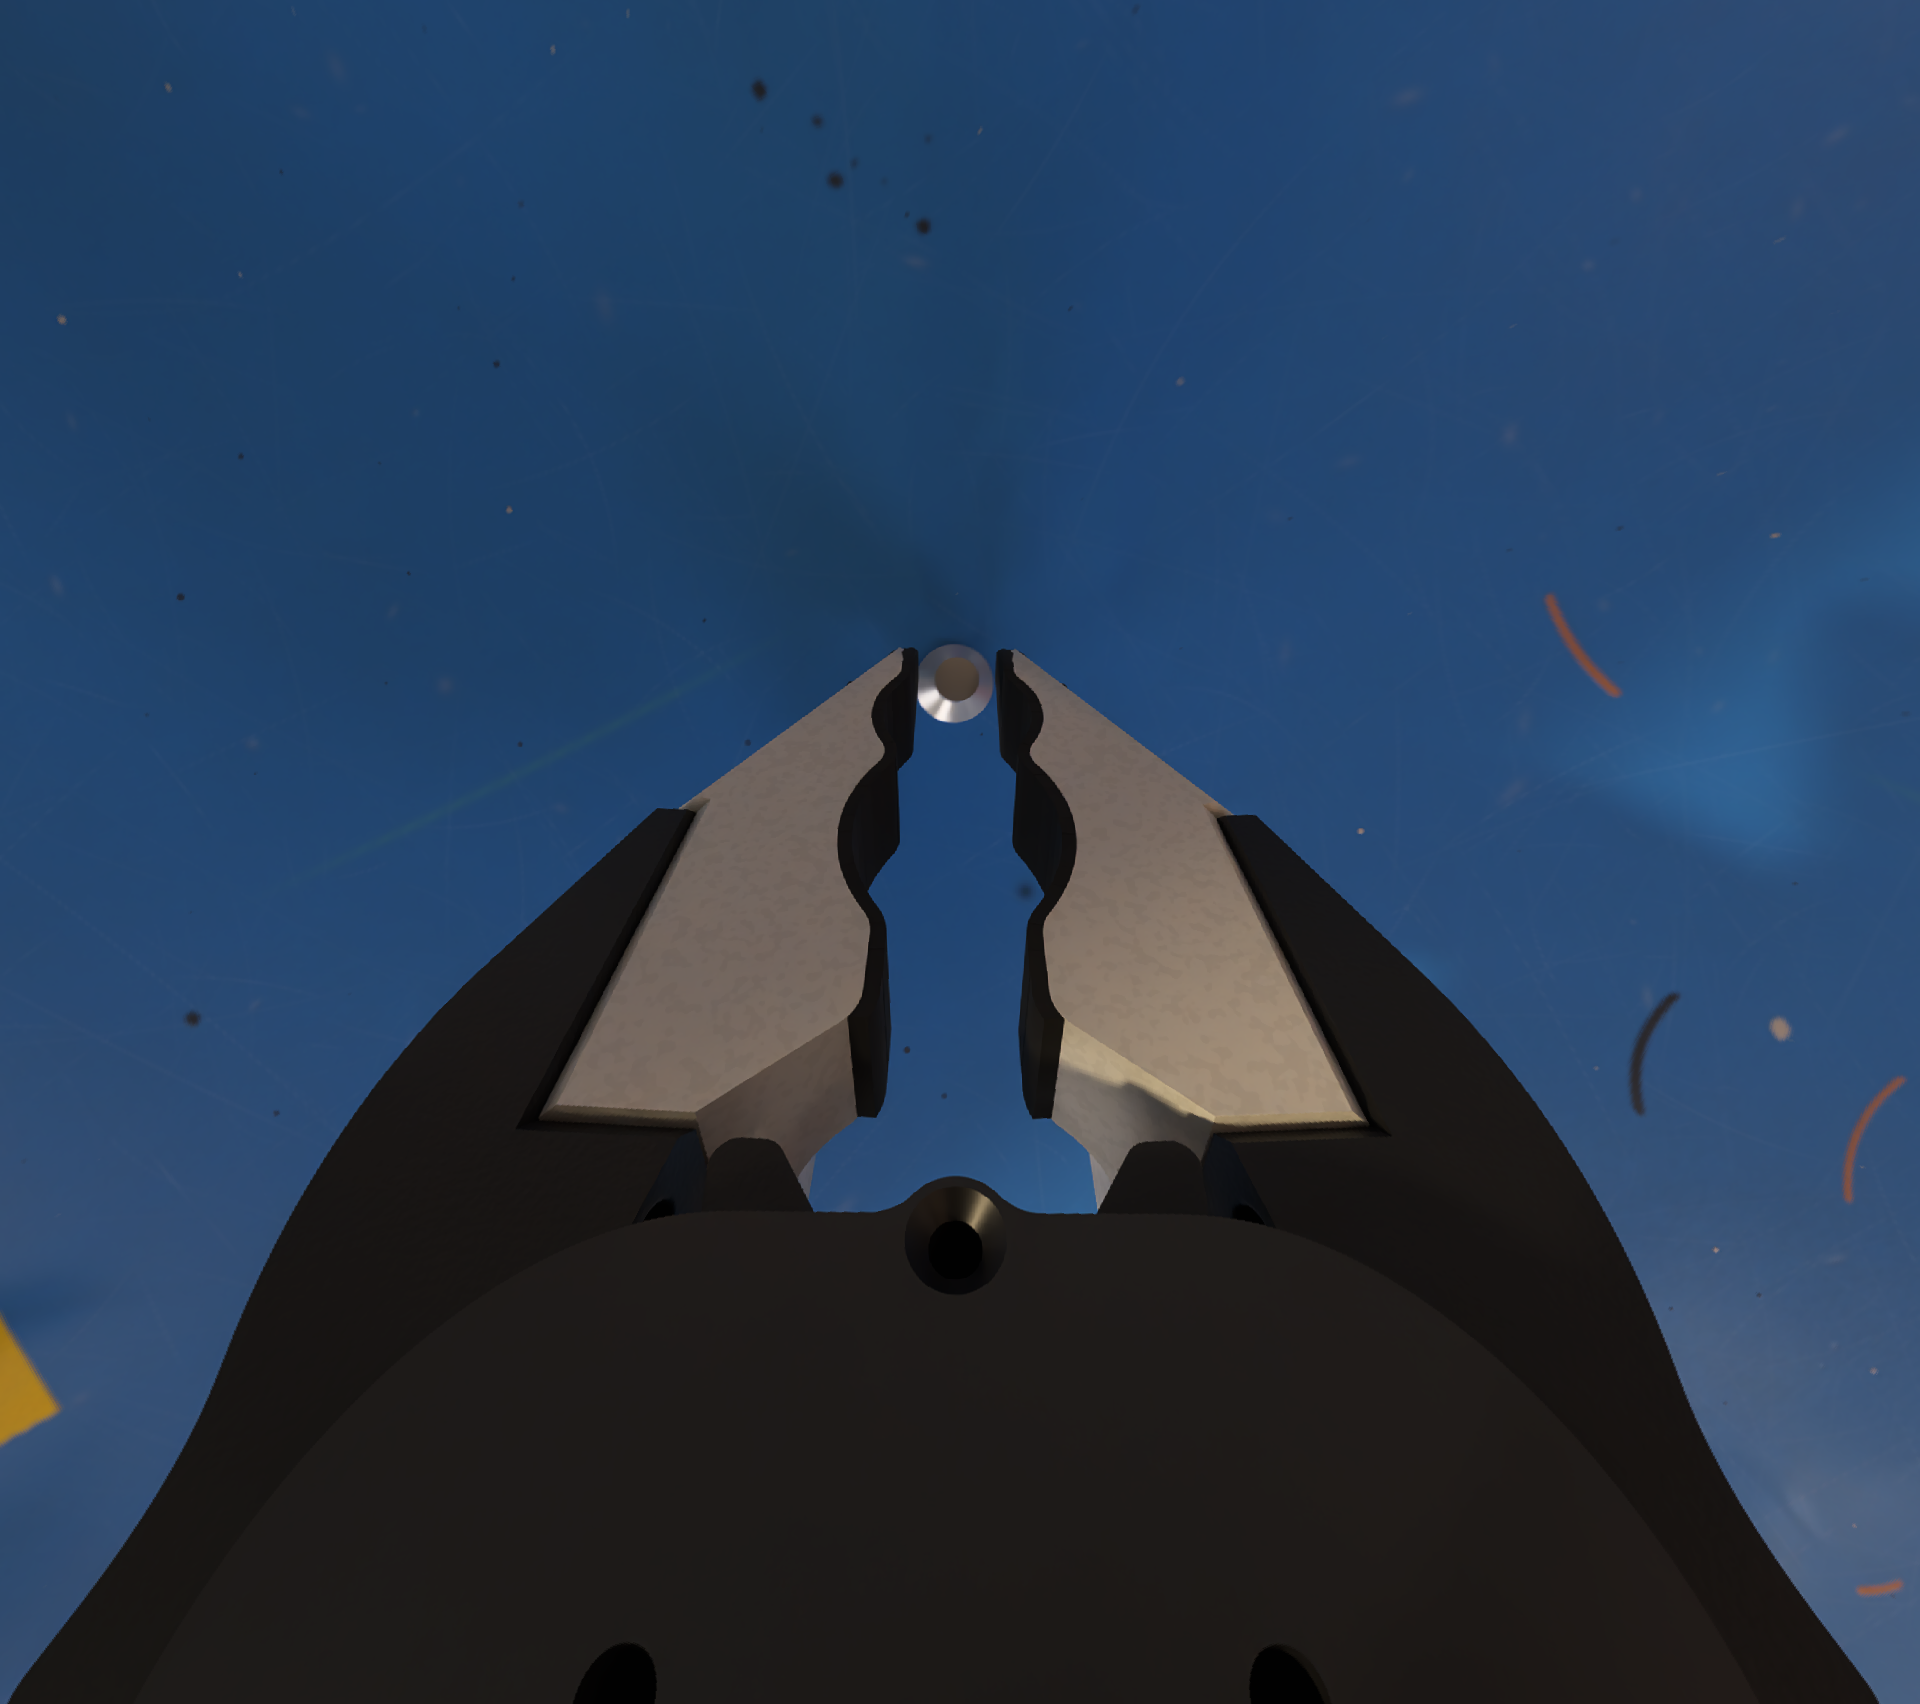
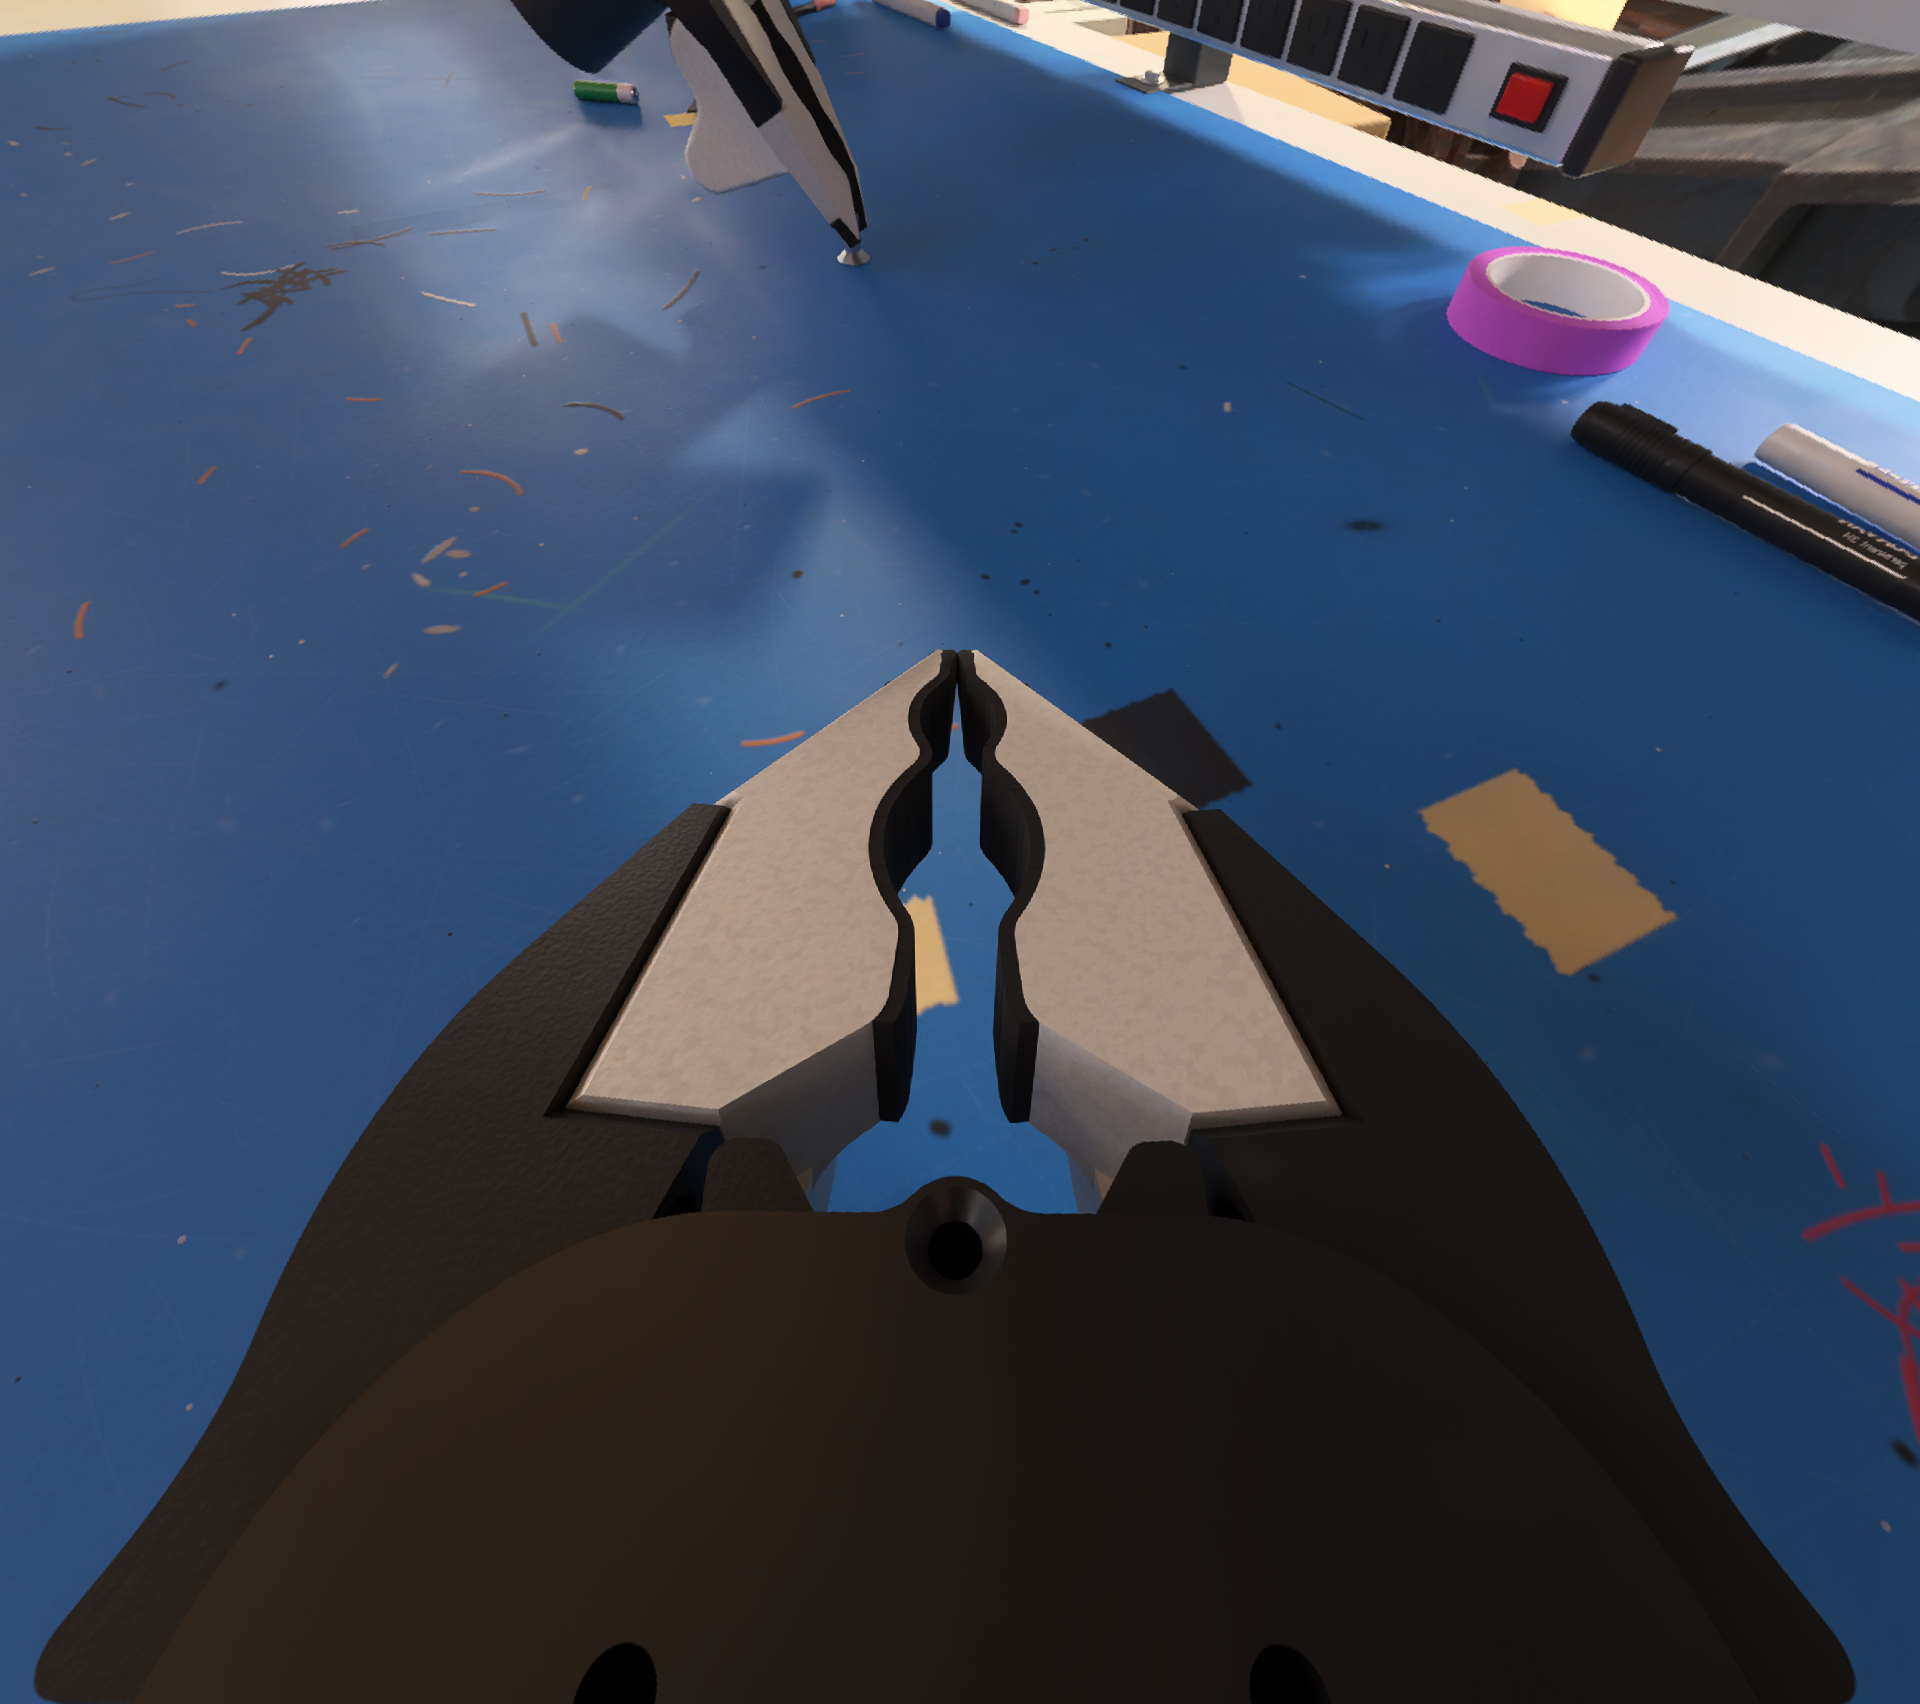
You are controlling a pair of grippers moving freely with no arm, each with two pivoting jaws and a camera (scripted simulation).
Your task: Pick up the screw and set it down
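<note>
One screw (image 1: pixel 954 684), one tape roll (image 2: pixel 1555 310), one battery (image 2: pixel 606 92), one power strip (image 2: pixel 1299 18)

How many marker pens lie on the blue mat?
3 clearly: black marker and grey marker at the right edge, blue-capped white marker at the far edge. More may be hidden.

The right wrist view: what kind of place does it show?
Probably a workshop bench: a blue mat littered with wire scraps, a power strip mounted behind it, a roll of pink tape and markers.
</note>
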